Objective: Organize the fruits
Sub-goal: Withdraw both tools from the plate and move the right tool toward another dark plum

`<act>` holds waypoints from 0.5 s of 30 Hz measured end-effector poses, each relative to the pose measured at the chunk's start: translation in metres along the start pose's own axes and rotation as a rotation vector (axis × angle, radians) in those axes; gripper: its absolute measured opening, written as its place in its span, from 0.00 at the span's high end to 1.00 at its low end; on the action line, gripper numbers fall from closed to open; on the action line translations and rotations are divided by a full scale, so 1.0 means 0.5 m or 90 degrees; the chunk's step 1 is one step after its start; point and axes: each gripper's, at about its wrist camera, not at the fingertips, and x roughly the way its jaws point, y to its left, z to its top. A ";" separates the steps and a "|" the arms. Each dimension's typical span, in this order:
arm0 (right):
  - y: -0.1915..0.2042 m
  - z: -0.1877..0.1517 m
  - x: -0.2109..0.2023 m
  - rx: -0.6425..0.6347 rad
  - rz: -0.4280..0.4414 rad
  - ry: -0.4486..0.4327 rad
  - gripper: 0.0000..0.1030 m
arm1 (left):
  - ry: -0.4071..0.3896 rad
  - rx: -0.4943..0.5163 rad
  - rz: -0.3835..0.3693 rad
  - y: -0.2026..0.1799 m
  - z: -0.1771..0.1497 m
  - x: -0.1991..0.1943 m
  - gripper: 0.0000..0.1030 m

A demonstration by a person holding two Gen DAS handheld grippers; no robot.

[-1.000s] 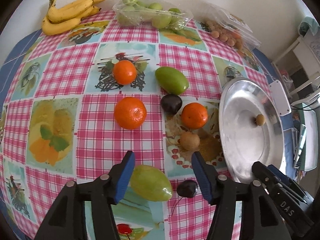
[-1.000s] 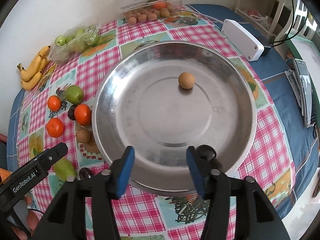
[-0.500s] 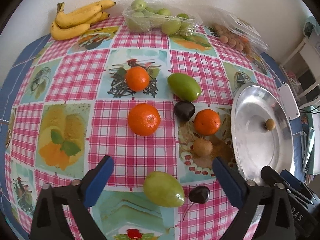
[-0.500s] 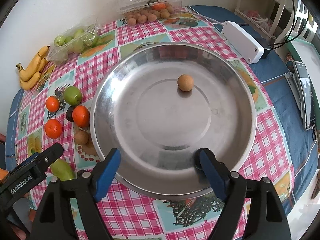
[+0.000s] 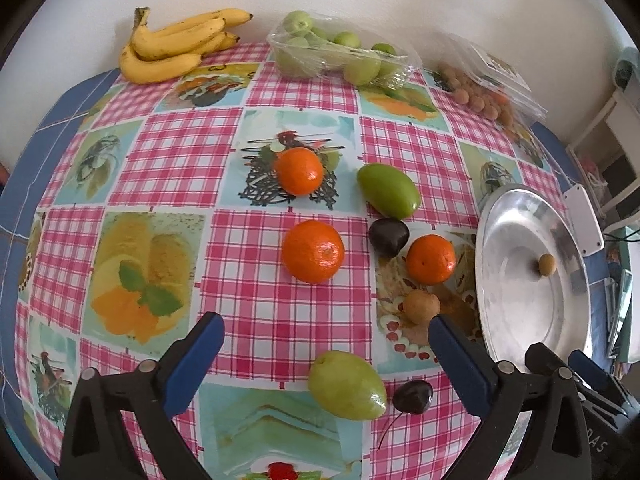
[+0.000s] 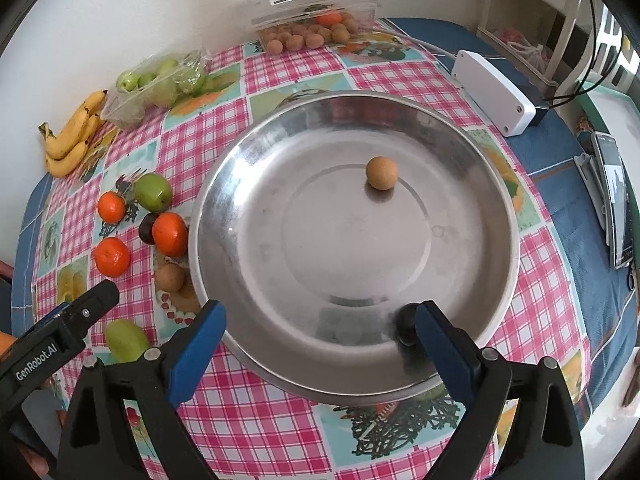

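Reach is shortest for the left gripper [image 5: 326, 342], whose spread, empty jaws, just opened, frame the green mango [image 5: 346, 385] lying crosswise on the bench [image 5: 256, 304].

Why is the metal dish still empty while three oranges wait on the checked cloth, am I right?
Not quite: the metal dish is not empty. The right wrist view shows one small round brown fruit already in it. Three oranges do lie on the checked cloth.
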 end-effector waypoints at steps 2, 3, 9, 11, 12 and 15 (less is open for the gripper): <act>0.005 -0.002 -0.001 -0.002 0.007 -0.004 0.07 | -0.002 -0.008 -0.001 0.009 0.001 -0.004 0.00; 0.007 -0.003 -0.002 -0.002 0.011 -0.006 0.07 | -0.005 -0.012 0.000 0.016 0.001 -0.006 0.00; 0.037 -0.010 -0.011 -0.022 0.042 -0.007 0.07 | -0.014 -0.037 0.007 0.056 -0.008 -0.017 0.00; 0.051 -0.014 -0.014 -0.034 0.053 -0.005 0.07 | -0.014 -0.045 0.006 0.068 -0.010 -0.020 0.00; 0.060 -0.016 -0.017 -0.043 0.063 -0.003 0.07 | -0.015 -0.051 0.003 0.074 -0.012 -0.023 0.00; 0.082 -0.021 -0.027 -0.061 0.087 -0.005 0.07 | -0.016 -0.059 0.001 0.085 -0.016 -0.031 0.00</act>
